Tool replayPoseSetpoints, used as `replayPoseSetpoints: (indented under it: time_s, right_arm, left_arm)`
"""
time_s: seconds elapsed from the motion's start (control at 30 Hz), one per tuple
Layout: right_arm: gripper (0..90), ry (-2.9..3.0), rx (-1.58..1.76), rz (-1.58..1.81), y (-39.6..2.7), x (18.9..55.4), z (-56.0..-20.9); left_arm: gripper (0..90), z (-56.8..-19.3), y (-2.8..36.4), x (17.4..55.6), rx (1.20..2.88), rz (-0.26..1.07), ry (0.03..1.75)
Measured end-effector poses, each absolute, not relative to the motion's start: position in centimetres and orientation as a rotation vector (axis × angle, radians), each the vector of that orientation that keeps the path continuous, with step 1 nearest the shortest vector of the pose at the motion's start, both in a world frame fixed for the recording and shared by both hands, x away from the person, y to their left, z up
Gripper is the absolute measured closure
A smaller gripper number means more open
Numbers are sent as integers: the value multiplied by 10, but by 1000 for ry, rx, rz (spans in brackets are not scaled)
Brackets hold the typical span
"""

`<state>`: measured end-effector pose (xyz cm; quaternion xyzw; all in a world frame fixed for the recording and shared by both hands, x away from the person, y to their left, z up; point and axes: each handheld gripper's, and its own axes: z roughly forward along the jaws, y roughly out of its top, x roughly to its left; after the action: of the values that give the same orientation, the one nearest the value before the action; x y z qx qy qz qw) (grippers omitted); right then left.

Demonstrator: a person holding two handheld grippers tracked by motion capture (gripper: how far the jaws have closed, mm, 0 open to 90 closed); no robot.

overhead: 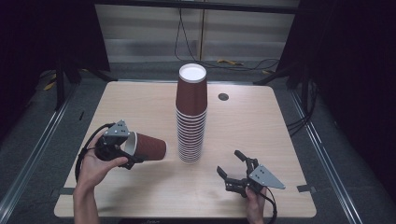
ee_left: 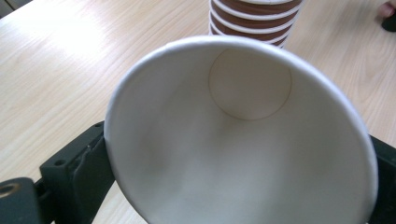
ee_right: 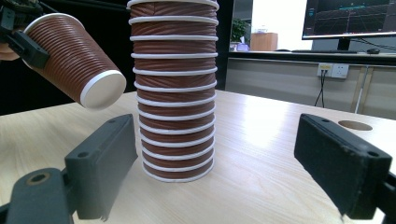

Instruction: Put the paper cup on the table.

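Holding a single cup (overhead: 148,147) by its rim end, the left gripper (overhead: 122,151) sits at the lower left of the high view, with the cup lying almost on its side and its closed base pointing toward the stack of cups (overhead: 190,116) at the centre of the table (overhead: 261,121). The right gripper (overhead: 236,172), lower right of that frame, has its jaws spread wide with nothing between them (it seems to wait). I judge the step to be carrying one cup beside the stack; the next move calls for turning it mouth-down and bringing it above the top cup.

The left gripper view looks into the cup's white inside (ee_left: 243,140). The right gripper view shows the ribbed brown outside (ee_right: 70,60) at upper left, raised off the table, apart from the stack (ee_right: 175,88)
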<state>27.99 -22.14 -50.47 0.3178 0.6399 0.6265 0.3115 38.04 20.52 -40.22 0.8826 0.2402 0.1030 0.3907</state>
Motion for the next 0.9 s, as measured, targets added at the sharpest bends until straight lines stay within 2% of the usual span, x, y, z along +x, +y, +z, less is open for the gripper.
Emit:
replayPoseSetpoints:
  time_s: [0.9]
  right_arm:
    - [129, 1687, 837, 1655, -221, 280, -505]
  left_arm:
    - [33, -398, 189, 419, 2520, 319, 684]
